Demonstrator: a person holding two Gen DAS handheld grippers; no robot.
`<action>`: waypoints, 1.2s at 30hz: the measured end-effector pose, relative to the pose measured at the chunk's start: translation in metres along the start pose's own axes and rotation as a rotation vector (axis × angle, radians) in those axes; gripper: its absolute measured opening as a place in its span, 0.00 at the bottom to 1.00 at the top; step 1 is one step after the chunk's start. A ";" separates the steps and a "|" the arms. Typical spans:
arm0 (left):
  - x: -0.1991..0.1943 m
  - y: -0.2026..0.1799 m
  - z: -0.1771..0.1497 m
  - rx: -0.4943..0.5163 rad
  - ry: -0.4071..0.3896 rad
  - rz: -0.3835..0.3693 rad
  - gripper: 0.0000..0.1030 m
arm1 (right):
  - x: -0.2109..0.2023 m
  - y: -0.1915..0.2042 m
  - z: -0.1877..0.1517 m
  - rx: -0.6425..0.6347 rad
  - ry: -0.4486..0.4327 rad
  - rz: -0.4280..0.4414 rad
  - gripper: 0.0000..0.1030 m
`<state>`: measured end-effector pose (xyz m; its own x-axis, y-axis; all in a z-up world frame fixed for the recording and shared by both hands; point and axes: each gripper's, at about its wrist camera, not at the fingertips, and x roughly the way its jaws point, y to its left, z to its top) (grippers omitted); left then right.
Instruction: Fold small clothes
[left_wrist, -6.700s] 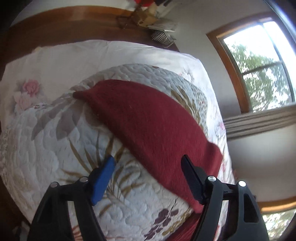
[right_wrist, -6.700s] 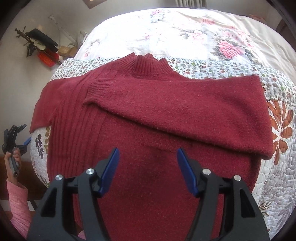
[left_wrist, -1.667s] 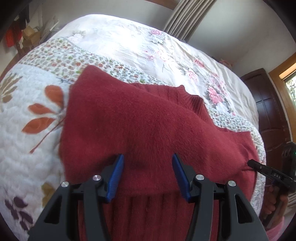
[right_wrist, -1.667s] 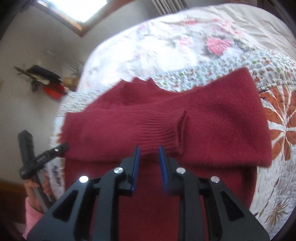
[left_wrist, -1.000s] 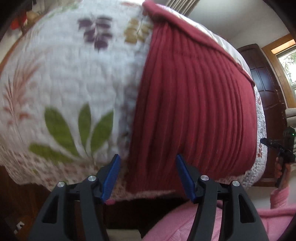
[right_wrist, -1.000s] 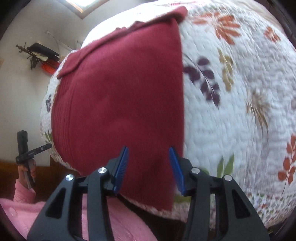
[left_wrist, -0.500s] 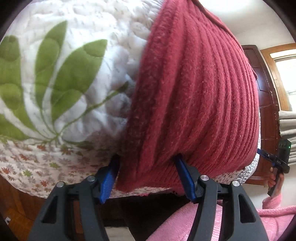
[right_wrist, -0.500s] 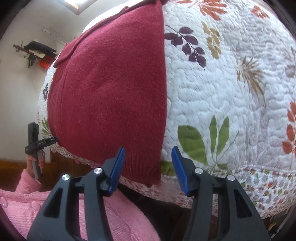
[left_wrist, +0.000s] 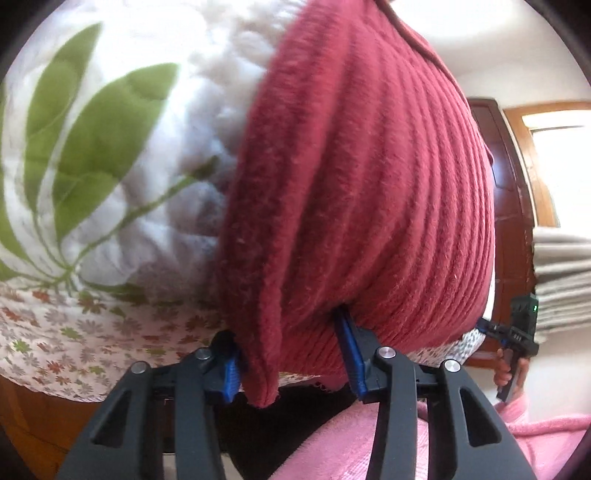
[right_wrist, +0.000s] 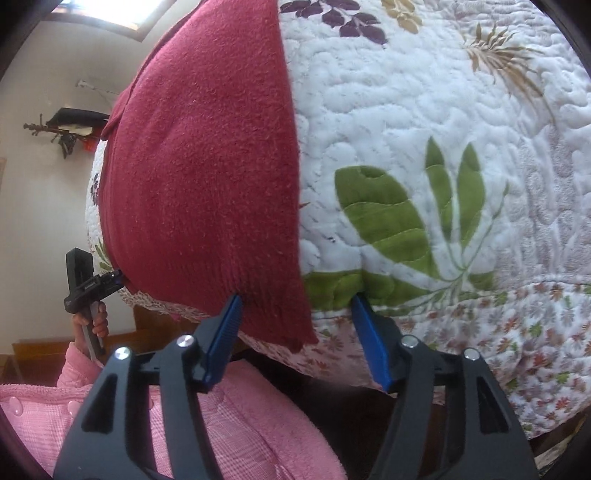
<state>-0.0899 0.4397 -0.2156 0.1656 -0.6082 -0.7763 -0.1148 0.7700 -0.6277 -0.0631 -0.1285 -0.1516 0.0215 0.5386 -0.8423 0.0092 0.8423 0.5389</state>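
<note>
Now I have both sets of jaws spread around the hem corners of the red sweater, left gripper and right gripper not yet pinching, so I judge the bottom-up fold on the bed quilt is left to do

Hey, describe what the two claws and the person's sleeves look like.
Both the left claw and the right claw have black plastic frames with triangular cut-outs, silver screws and ridged blue finger pads. The person wears a fuzzy pink sleeve.

quilted floral bed, red sweater on it
</note>
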 end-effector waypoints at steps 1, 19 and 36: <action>-0.002 -0.001 0.001 0.004 0.002 -0.005 0.42 | 0.000 0.002 -0.001 -0.007 0.001 -0.003 0.61; -0.015 -0.012 -0.003 -0.023 -0.025 -0.039 0.12 | -0.002 0.022 -0.005 -0.034 -0.002 0.247 0.15; -0.088 -0.075 0.083 0.036 -0.316 -0.225 0.11 | -0.070 0.037 0.088 -0.056 -0.195 0.415 0.15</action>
<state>-0.0151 0.4515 -0.0955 0.4773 -0.6772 -0.5600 -0.0080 0.6339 -0.7734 0.0238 -0.1362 -0.0718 0.1997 0.8215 -0.5341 -0.0941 0.5586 0.8241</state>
